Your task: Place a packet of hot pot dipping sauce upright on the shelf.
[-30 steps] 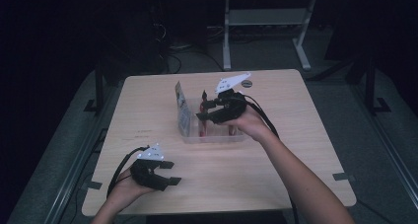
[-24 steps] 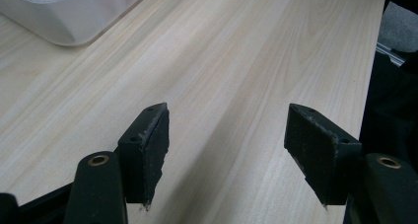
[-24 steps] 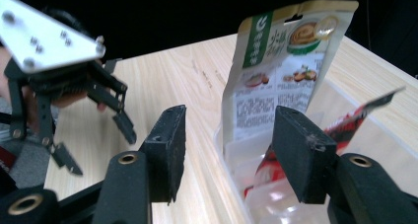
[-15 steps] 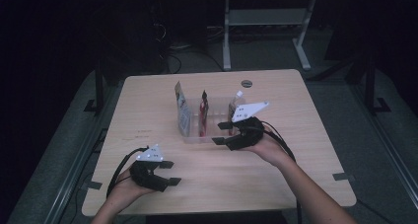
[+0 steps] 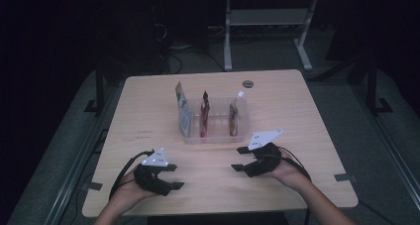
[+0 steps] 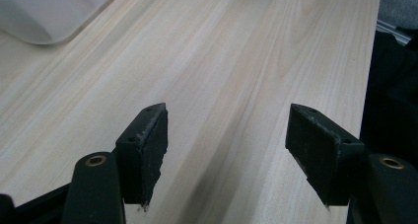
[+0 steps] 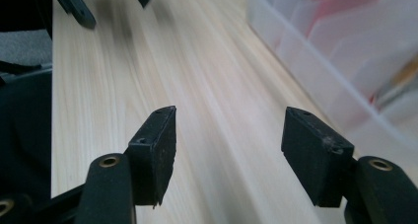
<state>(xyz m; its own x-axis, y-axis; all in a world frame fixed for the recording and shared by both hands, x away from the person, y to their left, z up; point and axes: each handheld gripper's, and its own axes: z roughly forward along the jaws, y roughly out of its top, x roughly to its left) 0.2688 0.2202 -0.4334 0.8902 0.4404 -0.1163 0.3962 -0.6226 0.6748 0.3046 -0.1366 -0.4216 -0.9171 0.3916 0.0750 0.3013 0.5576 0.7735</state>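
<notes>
Right tongs point(image 5: 238, 158) had come back from the clear bin point(image 5: 213, 136) to the near table point(image 5: 148, 111), their jaws just spreading wider with nothing between, while my left tongs point(image 5: 176, 176) stayed put, spread and empty. Three pouches point(image 5: 205, 114) stood in the bin; their print was too small to read.

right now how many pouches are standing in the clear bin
3, all upright in the clear bin: a tan pouch at its left end, a red pouch in the middle, a spouted pouch at its right end. Flat ones could hide behind them.
</notes>
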